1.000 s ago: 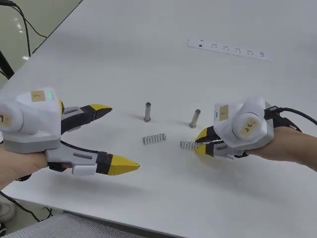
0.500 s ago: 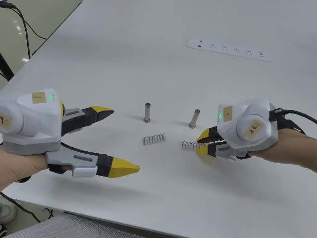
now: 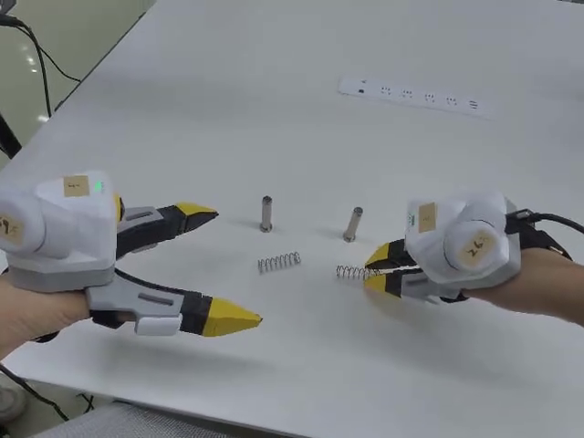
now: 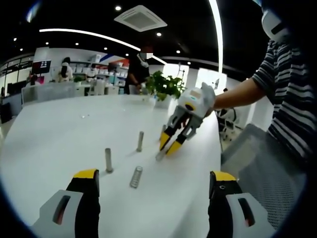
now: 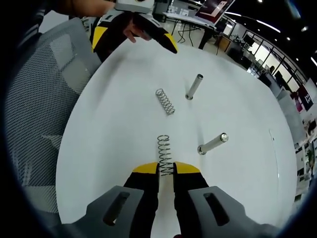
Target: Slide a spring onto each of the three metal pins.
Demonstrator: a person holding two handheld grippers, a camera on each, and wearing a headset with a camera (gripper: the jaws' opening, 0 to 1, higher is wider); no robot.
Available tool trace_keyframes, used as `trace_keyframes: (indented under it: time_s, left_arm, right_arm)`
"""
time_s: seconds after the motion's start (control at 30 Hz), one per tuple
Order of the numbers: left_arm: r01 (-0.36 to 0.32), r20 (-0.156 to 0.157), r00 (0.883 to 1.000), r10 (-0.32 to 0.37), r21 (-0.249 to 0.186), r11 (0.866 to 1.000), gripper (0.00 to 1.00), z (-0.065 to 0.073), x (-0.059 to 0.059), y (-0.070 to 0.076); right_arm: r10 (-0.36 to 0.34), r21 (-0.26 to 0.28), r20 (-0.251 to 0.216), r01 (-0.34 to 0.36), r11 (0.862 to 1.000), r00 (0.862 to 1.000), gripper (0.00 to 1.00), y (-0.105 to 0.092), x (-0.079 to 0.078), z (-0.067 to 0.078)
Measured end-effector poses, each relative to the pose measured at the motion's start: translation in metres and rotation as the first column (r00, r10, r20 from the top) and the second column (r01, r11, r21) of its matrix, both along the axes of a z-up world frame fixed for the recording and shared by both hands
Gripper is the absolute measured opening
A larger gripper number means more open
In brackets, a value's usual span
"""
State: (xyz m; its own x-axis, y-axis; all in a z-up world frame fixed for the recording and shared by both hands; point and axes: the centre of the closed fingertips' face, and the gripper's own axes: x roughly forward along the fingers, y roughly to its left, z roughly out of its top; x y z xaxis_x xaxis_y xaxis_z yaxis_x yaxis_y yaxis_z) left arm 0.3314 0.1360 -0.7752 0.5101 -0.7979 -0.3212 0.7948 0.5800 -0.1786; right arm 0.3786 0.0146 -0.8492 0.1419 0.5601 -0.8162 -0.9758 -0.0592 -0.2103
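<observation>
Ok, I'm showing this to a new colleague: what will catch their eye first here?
Probably the right gripper, its yellow-tipped jaws shut on one end of a spring on the white table. Just beyond stand two metal pins, with a second spring lying loose before them, while the left gripper hangs wide open on the left.

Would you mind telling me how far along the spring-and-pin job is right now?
Nothing is done yet: the left pin and the right pin stand bare. In hand: the right gripper is shut on one end of a spring. Left to do: seat it, then the loose spring on the table; the left gripper hangs open, empty.
</observation>
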Motion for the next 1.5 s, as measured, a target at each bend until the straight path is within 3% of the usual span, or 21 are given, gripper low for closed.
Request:
trace_keyframes:
  time_s: [0.67,0.97,1.5]
  left_arm:
    - [0.103,-0.002,0.995,-0.103,0.016,0.995,0.8,-0.001,0.005,-0.025]
    - [0.158,0.023,0.987,-0.158,0.015,0.987,0.7,0.005,0.012,-0.044]
    - [0.238,0.035,0.97,-0.239,0.027,0.971,0.49,0.002,0.017,-0.071]
  right_arm:
    - [-0.014,0.064,0.026,0.012,0.998,1.0,0.08,0.0,-0.01,0.03]
    - [-0.041,0.087,0.018,0.039,0.995,0.999,0.08,-0.002,-0.014,0.04]
    - [-0.068,0.098,0.003,0.067,0.993,0.998,0.08,0.004,-0.024,0.048]
